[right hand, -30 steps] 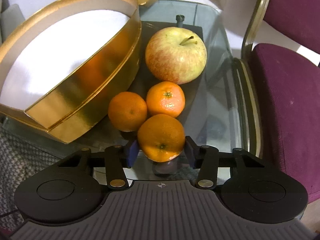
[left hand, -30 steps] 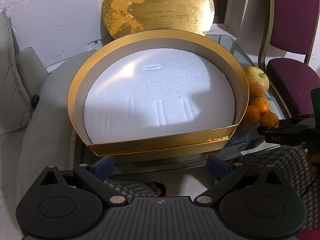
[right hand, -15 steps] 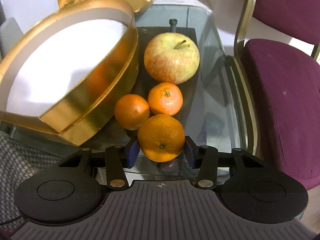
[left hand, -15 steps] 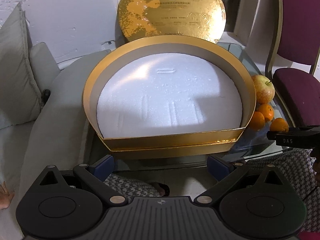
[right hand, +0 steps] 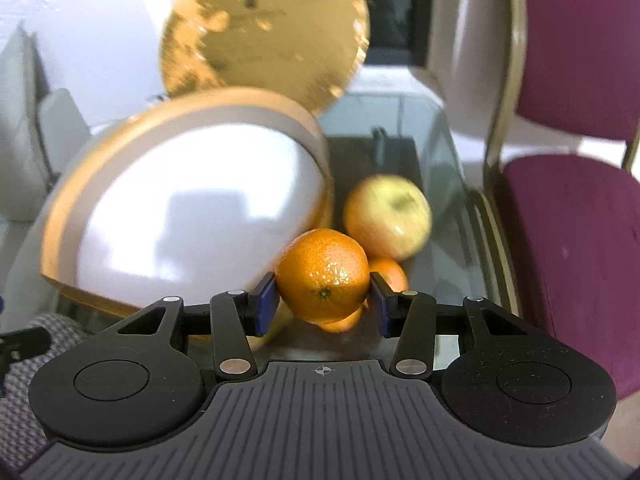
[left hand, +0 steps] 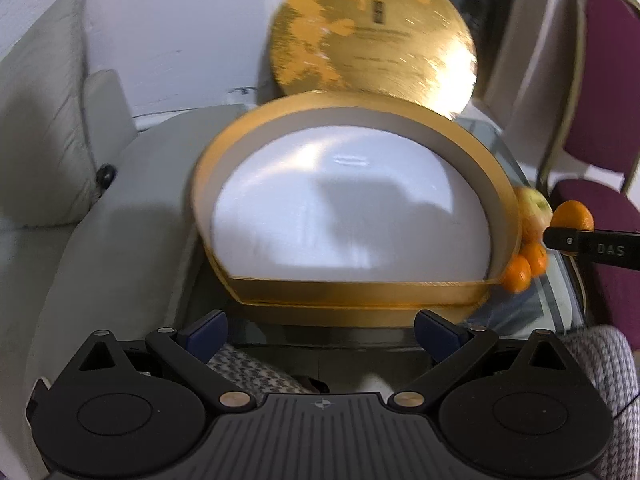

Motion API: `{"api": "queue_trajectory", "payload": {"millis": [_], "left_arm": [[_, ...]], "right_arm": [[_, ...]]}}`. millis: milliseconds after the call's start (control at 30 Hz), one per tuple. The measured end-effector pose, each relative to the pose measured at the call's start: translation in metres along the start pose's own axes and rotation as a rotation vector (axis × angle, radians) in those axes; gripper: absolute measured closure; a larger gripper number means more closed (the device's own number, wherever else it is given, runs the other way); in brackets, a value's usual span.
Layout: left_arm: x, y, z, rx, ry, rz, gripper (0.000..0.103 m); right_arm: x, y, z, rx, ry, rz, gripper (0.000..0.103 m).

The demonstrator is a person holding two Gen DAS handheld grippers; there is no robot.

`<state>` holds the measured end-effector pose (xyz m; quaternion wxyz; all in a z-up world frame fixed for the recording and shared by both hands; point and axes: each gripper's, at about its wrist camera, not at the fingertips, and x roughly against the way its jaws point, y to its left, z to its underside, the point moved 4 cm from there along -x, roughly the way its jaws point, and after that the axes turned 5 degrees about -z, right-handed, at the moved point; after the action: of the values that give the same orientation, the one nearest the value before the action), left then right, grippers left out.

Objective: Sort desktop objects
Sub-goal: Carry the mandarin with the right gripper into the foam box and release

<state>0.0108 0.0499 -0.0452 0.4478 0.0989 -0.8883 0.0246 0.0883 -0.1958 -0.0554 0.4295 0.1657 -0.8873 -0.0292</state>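
My right gripper (right hand: pixel 323 300) is shut on a tangerine (right hand: pixel 322 274), which hangs in the air above two other tangerines (right hand: pixel 387 274) and beside a yellow-red apple (right hand: pixel 387 216) on the glass table. From the left wrist view the held tangerine (left hand: pixel 572 216) shows at the right edge on the right gripper's finger (left hand: pixel 592 247). A gold half-round box (left hand: pixel 352 216) with a white foam floor lies left of the fruit. My left gripper (left hand: pixel 320 330) stands open and empty before the box's straight front wall.
The gold round lid (left hand: pixel 374 36) leans upright behind the box. A purple chair (right hand: pixel 576 208) stands right of the glass table (right hand: pixel 452 216). A grey sofa arm (left hand: pixel 120 216) and cushions lie to the left. Houndstooth cloth (left hand: pixel 600 360) shows below the table edge.
The right gripper has lifted its tangerine off the table, above the other fruit. The left gripper has drawn back and shifted, so the box looks smaller and further right.
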Motion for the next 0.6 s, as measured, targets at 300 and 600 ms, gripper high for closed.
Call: {"api": "queue_trajectory", "payload": {"millis": [300,600], "left_arm": [[-0.01,0.073,0.002,0.167,-0.012,-0.105,0.002],[-0.02,0.115,0.012,0.256,0.017,-0.131,0.002]], "right_arm": [[-0.006,0.082,-0.03,0.125,-0.032,-0.101,0.054],[-0.084,0.172,-0.026,0.224,0.133,-0.18,0.054]]}}
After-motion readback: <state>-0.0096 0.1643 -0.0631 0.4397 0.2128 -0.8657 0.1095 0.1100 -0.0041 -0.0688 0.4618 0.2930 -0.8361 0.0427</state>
